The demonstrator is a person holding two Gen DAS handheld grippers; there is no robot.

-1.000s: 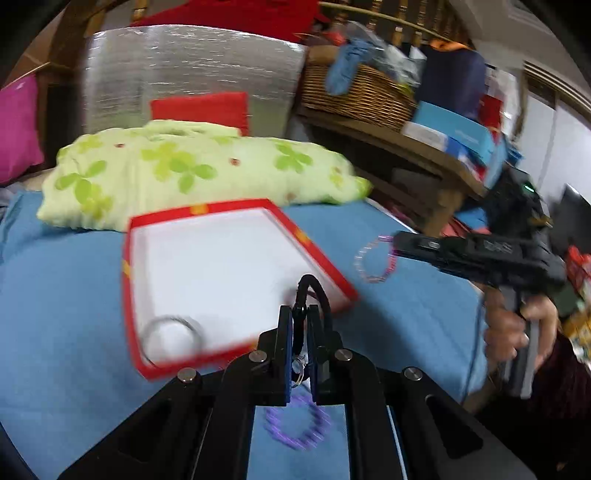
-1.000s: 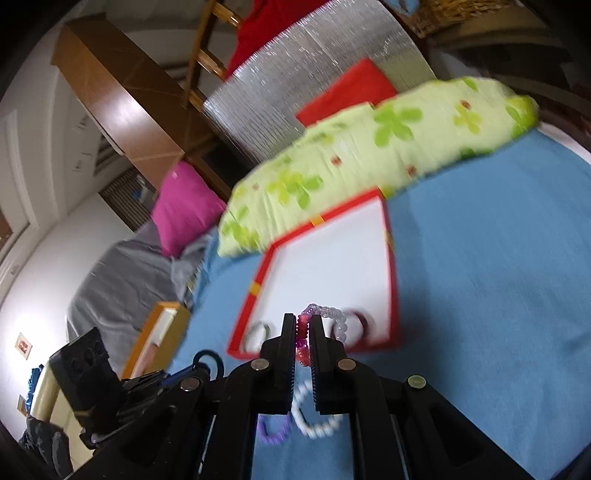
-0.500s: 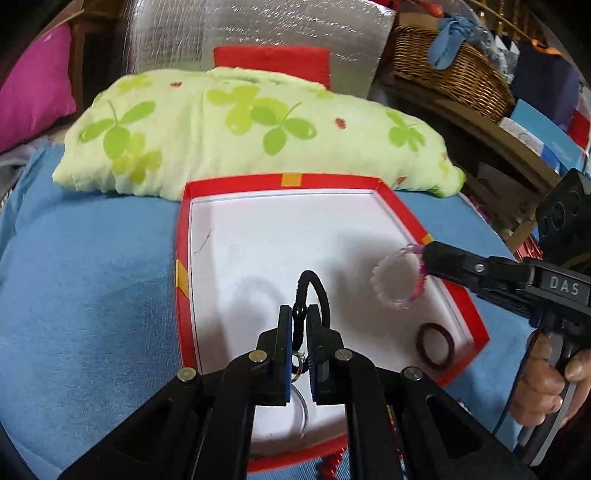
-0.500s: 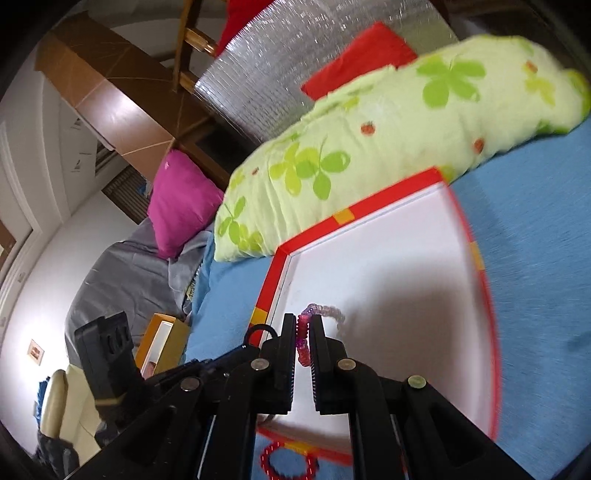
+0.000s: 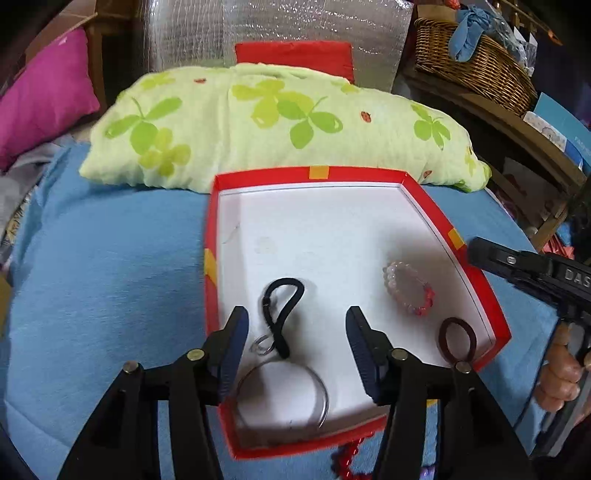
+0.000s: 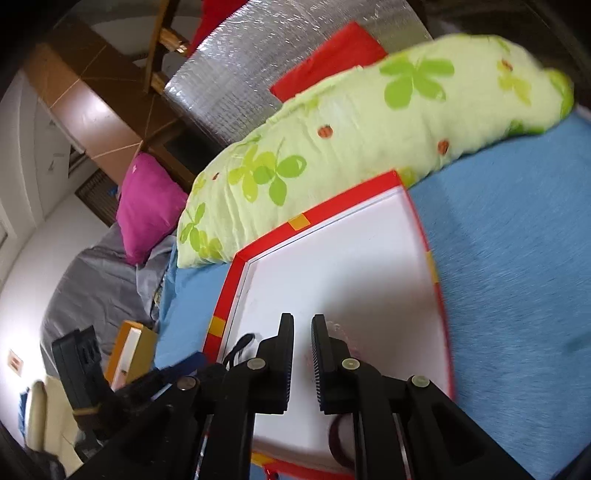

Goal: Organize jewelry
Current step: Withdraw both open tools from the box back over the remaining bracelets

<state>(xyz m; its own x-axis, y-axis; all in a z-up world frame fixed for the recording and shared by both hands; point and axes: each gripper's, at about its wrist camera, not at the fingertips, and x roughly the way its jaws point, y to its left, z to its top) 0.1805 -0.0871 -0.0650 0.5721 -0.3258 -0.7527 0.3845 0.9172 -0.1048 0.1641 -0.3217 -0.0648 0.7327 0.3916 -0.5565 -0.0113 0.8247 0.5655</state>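
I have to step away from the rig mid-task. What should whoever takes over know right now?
Left hand-held gripper: jaws opening, holding nothing; black hair tie lies in the tray below it.
Right hand-held gripper: jaws opening slightly, nothing between them.
Red tray holds the hair tie, pink bead bracelet, brown hair tie, silver bangle.
Left: red bead bracelet outside the near rim.

You get soft, even room light with gentle shadows pooling on the white floor of the red box, sparkly glare on the silver foil sheet behind it, strong fisheye bending and dark corners, and motion blur smearing the blue blanket.
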